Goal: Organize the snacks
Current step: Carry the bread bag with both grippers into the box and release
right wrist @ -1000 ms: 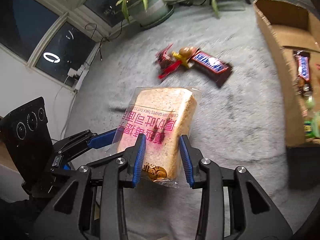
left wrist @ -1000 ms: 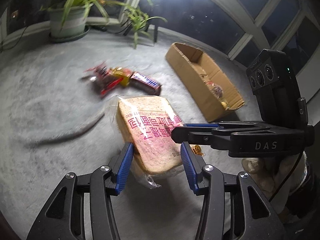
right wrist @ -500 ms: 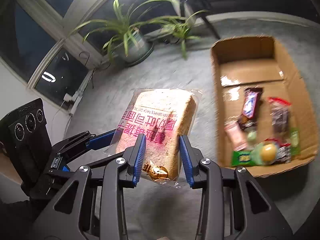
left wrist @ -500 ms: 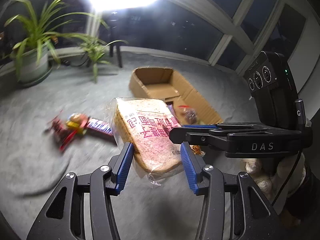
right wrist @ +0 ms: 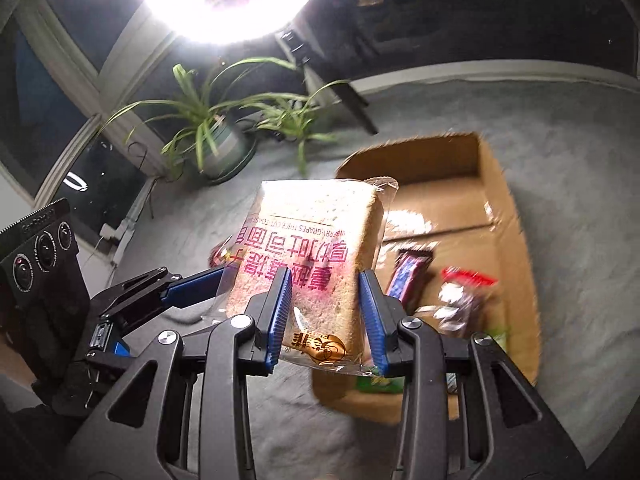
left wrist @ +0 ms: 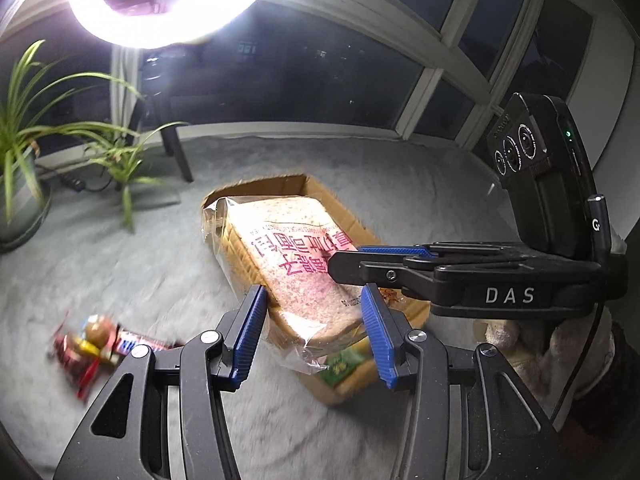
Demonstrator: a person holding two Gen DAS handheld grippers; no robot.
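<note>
Bread bag [right wrist: 316,256], formerly over carpet, now hangs above cardboard box [right wrist: 508,208].

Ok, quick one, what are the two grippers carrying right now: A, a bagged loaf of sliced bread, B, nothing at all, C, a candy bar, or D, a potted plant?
A: the bagged bread sits between the blue pads of the right gripper, and the left gripper clamps its other side, above the cardboard box.
</note>
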